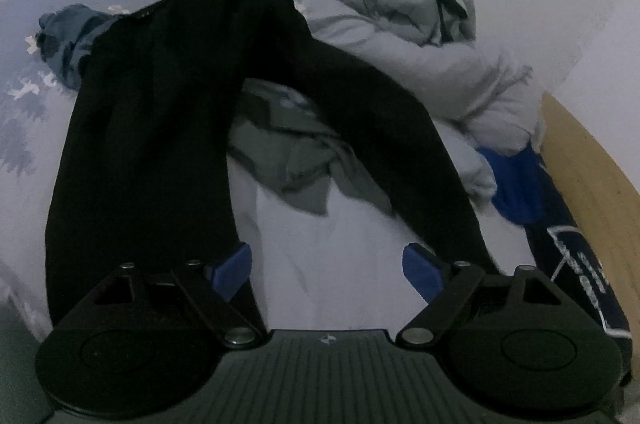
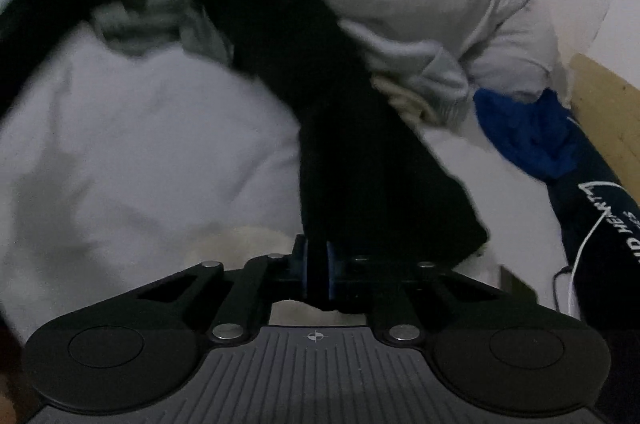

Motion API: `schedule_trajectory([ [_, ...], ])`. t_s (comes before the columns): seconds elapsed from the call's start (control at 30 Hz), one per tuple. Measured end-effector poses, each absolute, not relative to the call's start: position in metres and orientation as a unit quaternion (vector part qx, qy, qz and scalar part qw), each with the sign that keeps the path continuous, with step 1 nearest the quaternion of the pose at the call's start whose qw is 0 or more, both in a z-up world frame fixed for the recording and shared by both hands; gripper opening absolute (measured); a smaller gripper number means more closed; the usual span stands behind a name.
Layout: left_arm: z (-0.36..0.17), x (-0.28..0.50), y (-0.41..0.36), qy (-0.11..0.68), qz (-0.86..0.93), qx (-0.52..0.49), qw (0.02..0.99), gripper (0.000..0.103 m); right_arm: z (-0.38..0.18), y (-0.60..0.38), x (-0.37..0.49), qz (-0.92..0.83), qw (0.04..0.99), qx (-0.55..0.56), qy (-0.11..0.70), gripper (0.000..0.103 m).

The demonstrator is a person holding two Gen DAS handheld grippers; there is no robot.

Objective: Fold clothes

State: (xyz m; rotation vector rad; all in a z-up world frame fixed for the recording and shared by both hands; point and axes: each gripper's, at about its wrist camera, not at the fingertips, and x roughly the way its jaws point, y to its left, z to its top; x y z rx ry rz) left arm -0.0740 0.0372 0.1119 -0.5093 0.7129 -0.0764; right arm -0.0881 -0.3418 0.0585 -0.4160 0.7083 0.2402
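Black trousers (image 1: 160, 112) lie spread on the pale bed sheet (image 1: 328, 236), waist far, both legs running toward me. My left gripper (image 1: 328, 270) stands open low over the sheet between the two leg ends, its blue pads (image 1: 230, 268) apart with nothing between them; the left pad is beside the hem of the left leg. In the right wrist view the other trouser leg (image 2: 352, 152) runs down into my right gripper (image 2: 318, 270), whose blue pads are shut on the hem of that leg.
A grey garment (image 1: 288, 148) lies crumpled between the trouser legs. A pale blue quilt (image 1: 360, 24) and grey hoodie (image 2: 440, 24) pile up behind. Blue cloth (image 2: 524, 128), a dark printed garment (image 2: 600, 224) and a white cable (image 2: 588, 236) lie right, by the wooden bed edge (image 1: 588, 168).
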Motion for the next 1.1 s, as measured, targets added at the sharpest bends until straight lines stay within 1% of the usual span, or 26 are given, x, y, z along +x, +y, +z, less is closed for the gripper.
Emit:
schedule_trajectory([
  [0.13,0.110,-0.058,0.042,0.332,-0.021,-0.253,0.908,0.088,0.096,-0.365,-0.132,0.142,0.911,-0.221,0.317,0.009],
  [0.23,0.108,-0.050,0.046,0.329,-0.009,-0.260,0.908,0.088,0.108,-0.373,-0.160,0.160,0.900,-0.256,0.316,0.009],
  [0.3,0.107,-0.047,0.048,0.330,-0.005,-0.263,0.907,0.088,0.105,-0.370,-0.180,0.180,0.881,-0.303,0.316,0.008],
  [0.43,0.107,-0.044,0.049,0.329,0.003,-0.259,0.908,0.088,0.096,-0.357,-0.207,0.223,0.848,-0.353,0.326,0.008],
  [0.6,0.109,-0.042,0.054,0.332,0.008,-0.261,0.906,0.088,0.055,-0.326,-0.221,0.274,0.798,-0.395,0.364,0.012],
  [0.63,0.110,-0.041,0.056,0.333,0.008,-0.261,0.906,0.088,0.048,-0.318,-0.221,0.284,0.788,-0.397,0.376,0.014],
  [0.67,0.111,-0.040,0.057,0.335,0.009,-0.260,0.906,0.088,0.043,-0.311,-0.222,0.294,0.779,-0.396,0.387,0.021],
  [0.73,0.115,-0.039,0.061,0.336,0.007,-0.258,0.906,0.088,0.043,-0.303,-0.224,0.315,0.763,-0.389,0.410,0.026],
  [0.77,0.118,-0.039,0.063,0.335,0.005,-0.257,0.907,0.088,0.043,-0.300,-0.225,0.325,0.754,-0.385,0.422,0.030],
  [0.83,0.125,-0.037,0.069,0.329,0.004,-0.253,0.910,0.088,0.050,-0.297,-0.225,0.342,0.744,-0.367,0.441,0.034],
  [0.9,0.134,-0.037,0.078,0.314,0.006,-0.250,0.916,0.091,0.071,-0.300,-0.221,0.347,0.754,-0.326,0.452,0.040],
  [0.97,0.144,-0.036,0.088,0.296,0.011,-0.255,0.920,0.093,0.102,-0.308,-0.210,0.338,0.777,-0.262,0.461,0.047],
  [1.0,0.148,-0.036,0.093,0.287,0.015,-0.260,0.922,0.095,0.120,-0.312,-0.202,0.331,0.792,-0.230,0.458,0.049],
  [1.07,0.159,-0.037,0.108,0.267,0.021,-0.274,0.924,0.096,0.157,-0.315,-0.186,0.317,0.820,-0.184,0.440,0.057],
  [1.1,0.164,-0.038,0.117,0.258,0.025,-0.280,0.924,0.099,0.175,-0.317,-0.178,0.307,0.834,-0.164,0.428,0.059],
])
